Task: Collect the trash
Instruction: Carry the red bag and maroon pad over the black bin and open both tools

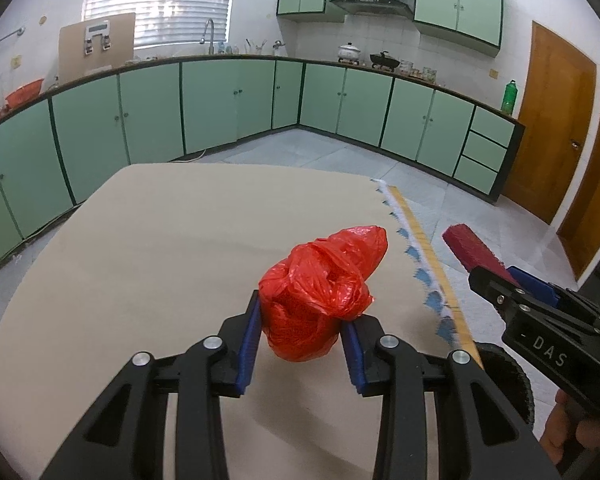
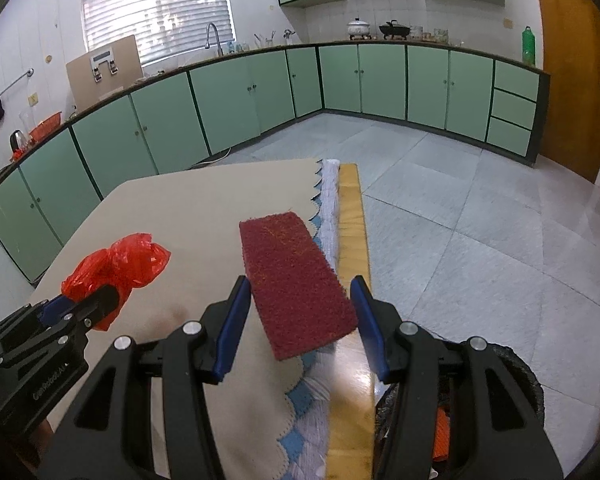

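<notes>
Both grippers carry trash at the counter's right edge.
Left gripper (image 1: 300, 344) pinches the red bag (image 1: 320, 292); right gripper (image 2: 300, 328) clasps the maroon pad (image 2: 296, 280) lengthwise, nearer the bin (image 2: 528, 384) below.

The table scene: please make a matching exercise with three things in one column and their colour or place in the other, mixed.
1. crumpled plastic bag
2. rectangular scouring pad
3. plastic bottle on the counter

A. dark red, between the right gripper's fingers
B. green, beside the wooden door
C. bright red, between the left gripper's fingers

Pairs: 1-C, 2-A, 3-B
</notes>
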Motion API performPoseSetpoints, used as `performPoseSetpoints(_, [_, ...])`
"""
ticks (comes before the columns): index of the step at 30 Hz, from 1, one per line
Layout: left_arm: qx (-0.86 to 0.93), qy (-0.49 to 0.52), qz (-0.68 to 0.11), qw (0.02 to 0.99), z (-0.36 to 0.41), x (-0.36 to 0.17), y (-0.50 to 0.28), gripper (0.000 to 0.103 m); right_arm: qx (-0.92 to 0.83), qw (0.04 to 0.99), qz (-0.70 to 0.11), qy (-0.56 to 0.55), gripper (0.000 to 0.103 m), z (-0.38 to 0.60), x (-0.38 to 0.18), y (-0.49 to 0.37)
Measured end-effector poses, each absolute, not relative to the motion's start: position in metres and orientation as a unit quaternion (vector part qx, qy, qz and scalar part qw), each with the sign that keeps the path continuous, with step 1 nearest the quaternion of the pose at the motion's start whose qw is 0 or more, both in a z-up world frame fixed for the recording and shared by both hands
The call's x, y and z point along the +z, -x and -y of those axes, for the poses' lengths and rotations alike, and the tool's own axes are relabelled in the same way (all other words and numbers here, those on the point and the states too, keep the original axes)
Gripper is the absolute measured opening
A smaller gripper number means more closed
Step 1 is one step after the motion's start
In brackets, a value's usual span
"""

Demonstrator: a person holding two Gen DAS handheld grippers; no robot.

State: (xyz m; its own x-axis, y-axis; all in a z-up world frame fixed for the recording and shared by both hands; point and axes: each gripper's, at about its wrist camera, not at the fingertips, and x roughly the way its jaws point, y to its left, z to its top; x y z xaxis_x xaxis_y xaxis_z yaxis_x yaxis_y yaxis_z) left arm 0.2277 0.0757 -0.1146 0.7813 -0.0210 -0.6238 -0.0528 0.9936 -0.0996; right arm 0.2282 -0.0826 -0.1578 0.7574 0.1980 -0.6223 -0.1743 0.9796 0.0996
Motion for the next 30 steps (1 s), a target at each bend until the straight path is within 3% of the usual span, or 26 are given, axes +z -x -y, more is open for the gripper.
performPoseSetpoints(30, [-0.048, 0.033, -0.302, 0.951, -0.002, -0.076, -0.171, 0.037, 0.066, 0.951, -0.3, -0.025, 0.05, 0.164, -0.125, -0.137])
